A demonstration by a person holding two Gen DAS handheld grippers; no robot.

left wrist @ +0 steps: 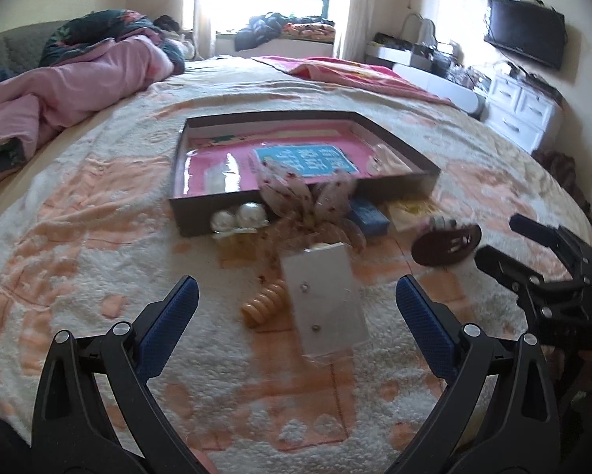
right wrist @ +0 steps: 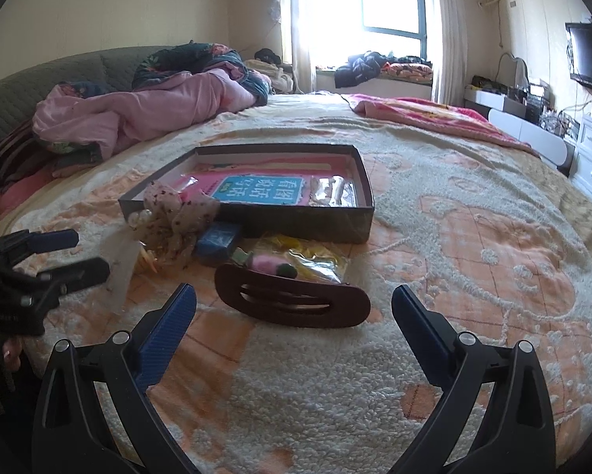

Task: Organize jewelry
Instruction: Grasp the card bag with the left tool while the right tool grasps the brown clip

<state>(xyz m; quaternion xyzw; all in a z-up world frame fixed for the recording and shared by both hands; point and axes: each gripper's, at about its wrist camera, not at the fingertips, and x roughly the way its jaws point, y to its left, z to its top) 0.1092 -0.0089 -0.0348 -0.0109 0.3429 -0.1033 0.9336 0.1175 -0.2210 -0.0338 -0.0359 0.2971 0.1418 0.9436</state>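
Observation:
A dark shallow box [left wrist: 201, 213] [right wrist: 308, 221] lies on the bed with a pink booklet [left wrist: 308, 160] [right wrist: 256, 189] inside. In front of it lie a spotted fabric bow [left wrist: 296, 197] [right wrist: 173, 213], pearl pieces [left wrist: 238, 215], a white earring card [left wrist: 325, 300], an orange spiral hair tie [left wrist: 262, 304], a blue small box [left wrist: 369, 217] [right wrist: 217, 241], a yellow packet [right wrist: 308, 260] and a brown oval hair clip [left wrist: 446, 243] [right wrist: 292, 302]. My left gripper [left wrist: 296, 308] is open around the card. My right gripper [right wrist: 294, 316] is open just before the clip.
The bed has a fluffy cream and orange blanket [right wrist: 474, 276]. Pink bedding [right wrist: 138, 110] is piled at the far left. A white dresser [left wrist: 521, 106] and a wall TV [left wrist: 525, 31] stand at the right. Each gripper shows in the other's view: the right [left wrist: 533, 264], the left [right wrist: 39, 264].

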